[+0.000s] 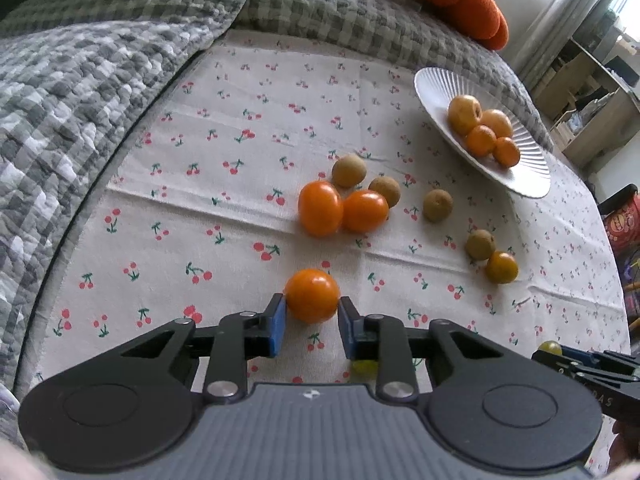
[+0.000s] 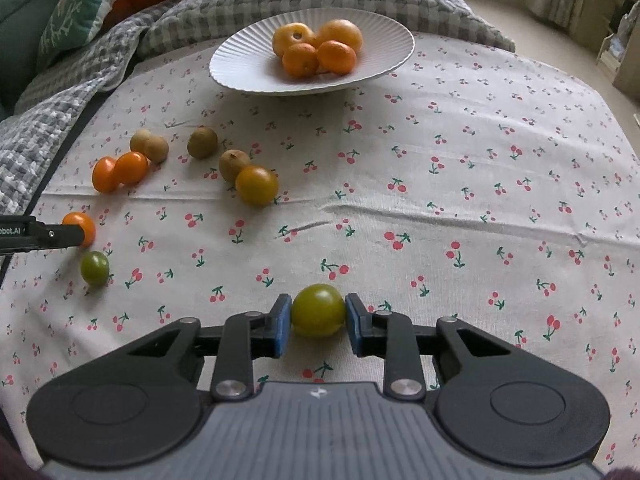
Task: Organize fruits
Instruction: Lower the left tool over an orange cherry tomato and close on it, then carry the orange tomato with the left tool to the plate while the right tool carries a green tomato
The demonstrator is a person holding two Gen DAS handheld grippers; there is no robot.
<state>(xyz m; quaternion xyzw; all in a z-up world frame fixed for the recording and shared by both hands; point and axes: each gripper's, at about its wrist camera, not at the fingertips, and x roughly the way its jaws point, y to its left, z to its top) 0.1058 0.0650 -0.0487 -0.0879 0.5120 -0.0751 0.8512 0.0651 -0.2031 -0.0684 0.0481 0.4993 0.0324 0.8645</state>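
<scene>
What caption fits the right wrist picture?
Right gripper shut on a green tomato, white plate of oranges beyond.

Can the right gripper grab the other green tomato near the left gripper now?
Probably not yet: the right gripper is already shut on a green tomato. The other green tomato lies free on the cloth, with nothing on it.

Two wrist views angled down, close, sharing plate (image 1: 520, 176), perhaps from opposite sides

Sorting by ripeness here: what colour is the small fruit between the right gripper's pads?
Yellowish green. The green fruit shows best in the right wrist view.
</scene>
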